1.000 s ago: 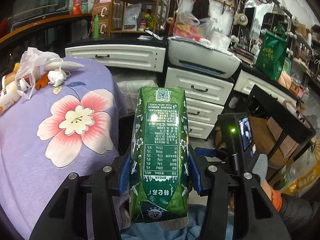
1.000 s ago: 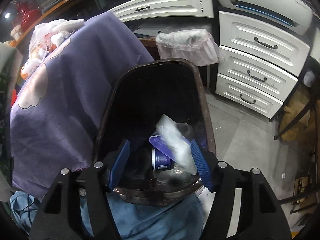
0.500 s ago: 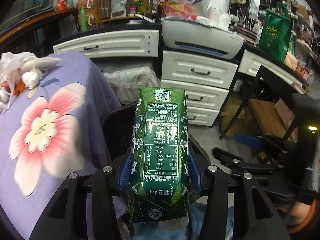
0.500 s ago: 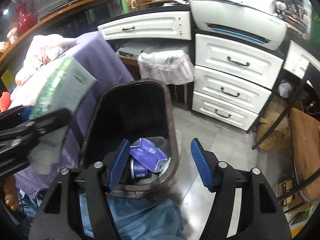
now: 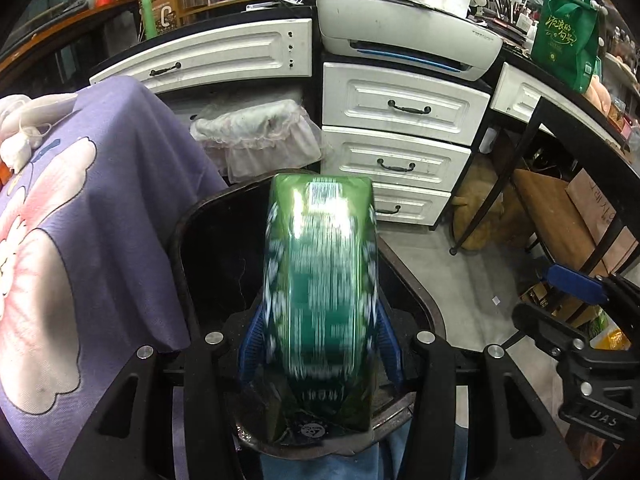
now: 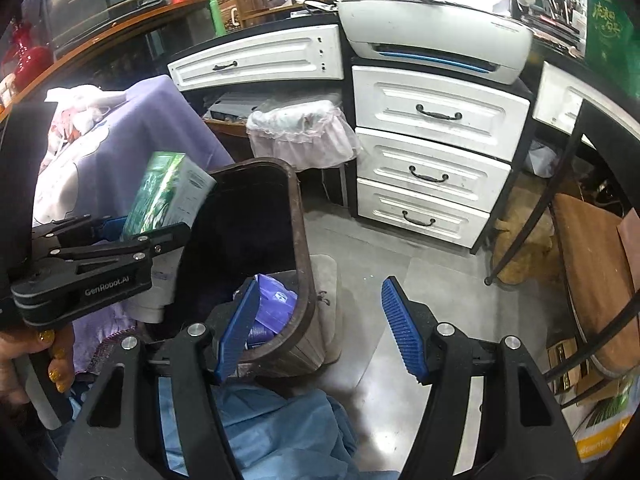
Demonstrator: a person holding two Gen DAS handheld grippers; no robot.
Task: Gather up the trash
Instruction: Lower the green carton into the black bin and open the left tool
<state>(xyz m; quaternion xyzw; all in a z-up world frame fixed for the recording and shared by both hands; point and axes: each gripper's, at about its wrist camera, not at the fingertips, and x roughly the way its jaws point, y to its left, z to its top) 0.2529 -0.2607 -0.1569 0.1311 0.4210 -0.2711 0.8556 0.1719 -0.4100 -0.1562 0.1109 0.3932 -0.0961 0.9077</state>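
A green drink carton [image 5: 322,300] stands between the blue pads of my left gripper [image 5: 320,344], motion-blurred, directly over the open dark brown trash bin [image 5: 416,292]. The right wrist view shows the same carton [image 6: 168,196] in the left gripper [image 6: 120,248] above the bin's [image 6: 300,264] left rim. Purple packaging [image 6: 272,308] lies inside the bin. My right gripper [image 6: 316,328] is open and empty, over the bin's right rim and the floor.
A table under a purple flowered cloth [image 5: 80,240] stands left of the bin, with white bags [image 5: 20,128] on it. White drawers [image 5: 396,152] and a printer [image 5: 408,36] are behind. A small lined basket [image 5: 256,140] sits beyond the bin. Black table legs [image 5: 500,176] stand right.
The left gripper has carried the carton from beside the table to over the bin mouth, where it now blurs. The right gripper has pulled back and right, away from the bin's inside.
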